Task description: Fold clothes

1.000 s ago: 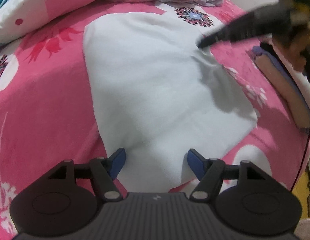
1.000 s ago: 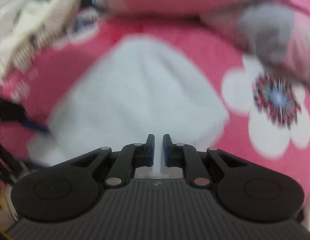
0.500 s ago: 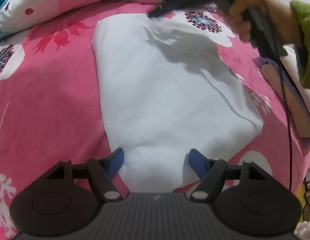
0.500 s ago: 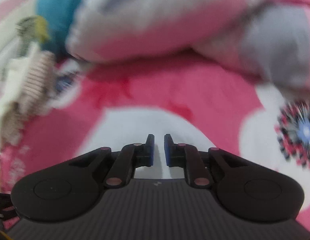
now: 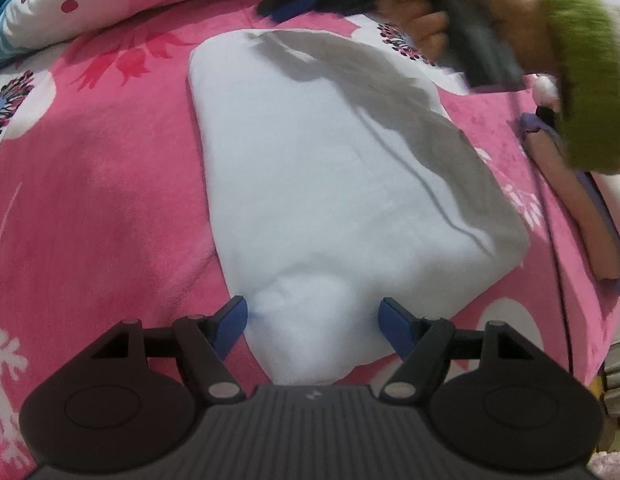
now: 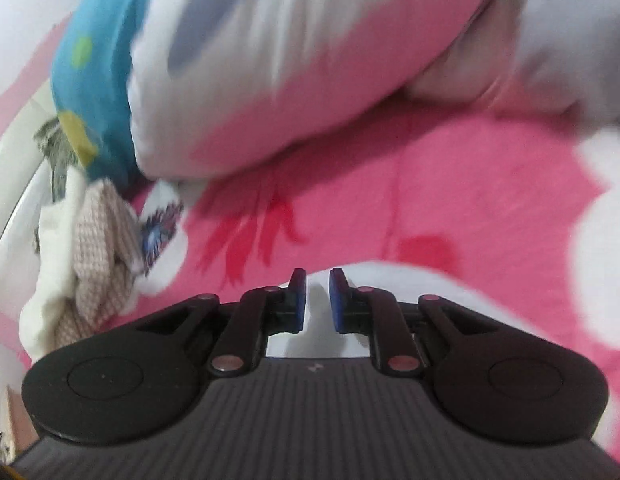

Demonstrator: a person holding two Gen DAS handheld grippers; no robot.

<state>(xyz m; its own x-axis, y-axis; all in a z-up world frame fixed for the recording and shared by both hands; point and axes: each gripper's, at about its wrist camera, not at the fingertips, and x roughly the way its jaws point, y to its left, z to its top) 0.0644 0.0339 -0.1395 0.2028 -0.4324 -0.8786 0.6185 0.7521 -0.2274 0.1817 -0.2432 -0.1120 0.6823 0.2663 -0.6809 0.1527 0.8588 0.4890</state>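
A white folded garment [image 5: 330,168] lies flat on the pink flowered bed cover [image 5: 90,200]. My left gripper [image 5: 312,312] is open, its blue pads on either side of the garment's near corner without pressing it. At the garment's far end a hand in a green sleeve [image 5: 582,92] holds my right gripper [image 5: 286,6], blurred, just above the cloth's far edge. In the right wrist view the right gripper [image 6: 318,280] shows a narrow gap between its pads with nothing in it. The white garment [image 6: 390,280] lies just under and ahead of it.
Pink-and-white pillows [image 6: 270,60] and a teal cushion [image 6: 94,80] lie beyond the garment's far end. A heap of beige and white clothes [image 6: 82,272] sits at the bed's far left. A pinkish object with a purple edge [image 5: 570,208] and a dark cable lie to the right.
The right gripper has swept from the garment's right side to its far end. Its view has swung from the garment toward the pillows. The left gripper has stayed put.
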